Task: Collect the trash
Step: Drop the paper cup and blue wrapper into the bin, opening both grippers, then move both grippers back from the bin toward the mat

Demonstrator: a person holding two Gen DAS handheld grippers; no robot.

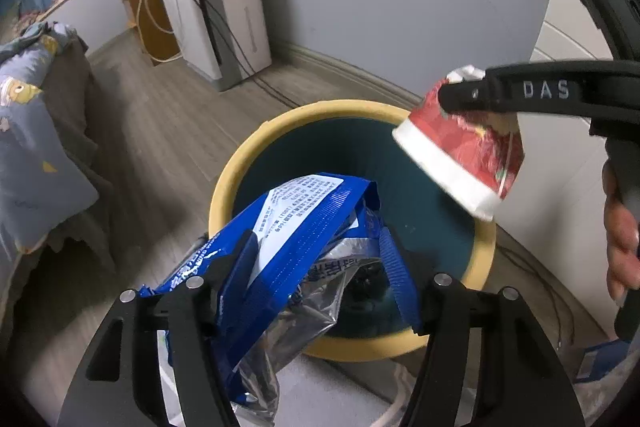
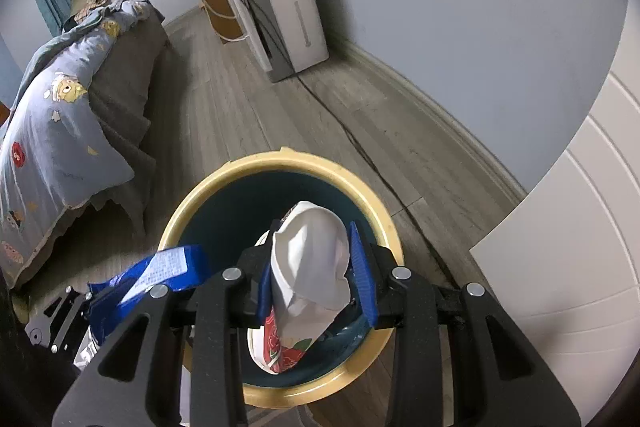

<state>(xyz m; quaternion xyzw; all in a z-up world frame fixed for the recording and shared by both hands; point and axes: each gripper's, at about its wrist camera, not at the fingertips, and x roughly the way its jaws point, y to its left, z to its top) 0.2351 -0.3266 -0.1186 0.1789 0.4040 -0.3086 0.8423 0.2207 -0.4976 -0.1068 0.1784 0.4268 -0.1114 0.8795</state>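
Only the left wrist view shows "DAS" on the right gripper, jaws clamped on a crushed red-and-white paper cup; left gripper jaws grip a blue foil snack wrapper above the yellow-rimmed round bin.

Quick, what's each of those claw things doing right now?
Left gripper: holding a blue snack wrapper over the trash bin.
Right gripper: shut on a crushed paper cup over the bin.

A blue wrapper is held over the yellow-rimmed bin. A crushed red cup is gripped above its far rim.
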